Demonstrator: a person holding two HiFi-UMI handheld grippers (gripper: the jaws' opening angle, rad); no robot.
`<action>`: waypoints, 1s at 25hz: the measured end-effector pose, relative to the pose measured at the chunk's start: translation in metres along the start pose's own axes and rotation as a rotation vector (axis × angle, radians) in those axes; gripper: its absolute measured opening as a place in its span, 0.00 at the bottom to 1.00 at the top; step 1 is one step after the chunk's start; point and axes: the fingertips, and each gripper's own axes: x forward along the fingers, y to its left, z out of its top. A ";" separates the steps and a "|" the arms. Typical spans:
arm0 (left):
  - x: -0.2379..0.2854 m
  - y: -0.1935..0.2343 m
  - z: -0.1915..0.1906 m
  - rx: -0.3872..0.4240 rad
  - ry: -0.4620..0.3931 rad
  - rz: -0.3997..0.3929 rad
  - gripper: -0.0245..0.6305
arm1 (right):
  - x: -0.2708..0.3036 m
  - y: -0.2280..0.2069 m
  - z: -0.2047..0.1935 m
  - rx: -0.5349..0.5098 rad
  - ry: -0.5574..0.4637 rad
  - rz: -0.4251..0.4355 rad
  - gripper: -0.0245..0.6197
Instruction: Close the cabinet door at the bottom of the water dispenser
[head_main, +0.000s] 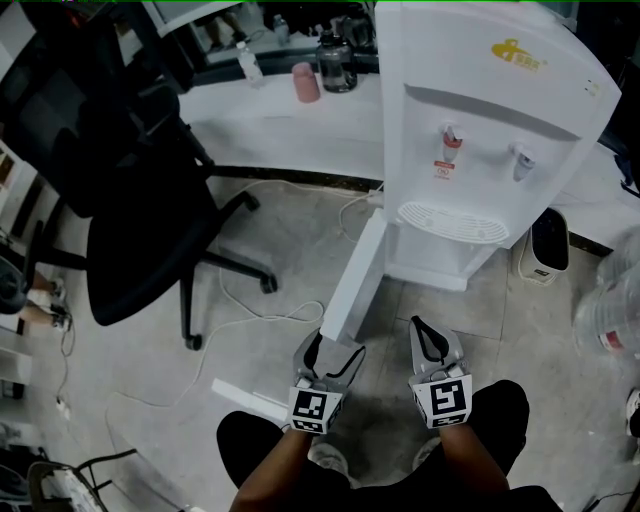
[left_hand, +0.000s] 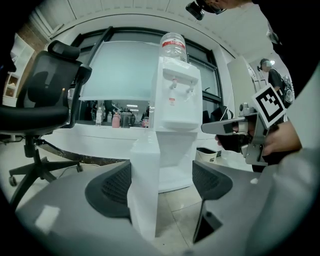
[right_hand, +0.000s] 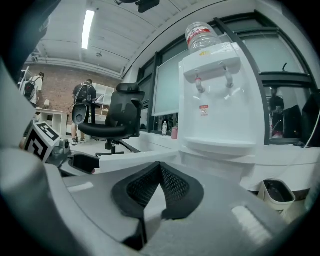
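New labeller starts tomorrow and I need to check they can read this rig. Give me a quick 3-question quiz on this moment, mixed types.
1. True or false: the cabinet door at the bottom of the water dispenser is shut.
2. Short answer: which gripper has the door's free edge between its jaws?
3. Pick one: the jaws of the right gripper are A) wide apart, B) together with nothing between them, C) clamped on the door.

Key
1. False. The door stands swung out toward the person.
2. The left gripper. Its jaws are apart around the edge.
3. B.
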 end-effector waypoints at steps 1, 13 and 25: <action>0.000 -0.006 -0.001 0.003 0.002 -0.013 0.65 | 0.000 -0.002 0.001 0.001 -0.003 -0.005 0.04; 0.018 -0.078 -0.004 0.015 0.020 -0.175 0.62 | -0.018 -0.037 0.003 -0.001 -0.011 -0.096 0.04; 0.055 -0.157 0.005 0.003 -0.016 -0.321 0.59 | -0.057 -0.093 0.016 -0.089 0.003 -0.183 0.04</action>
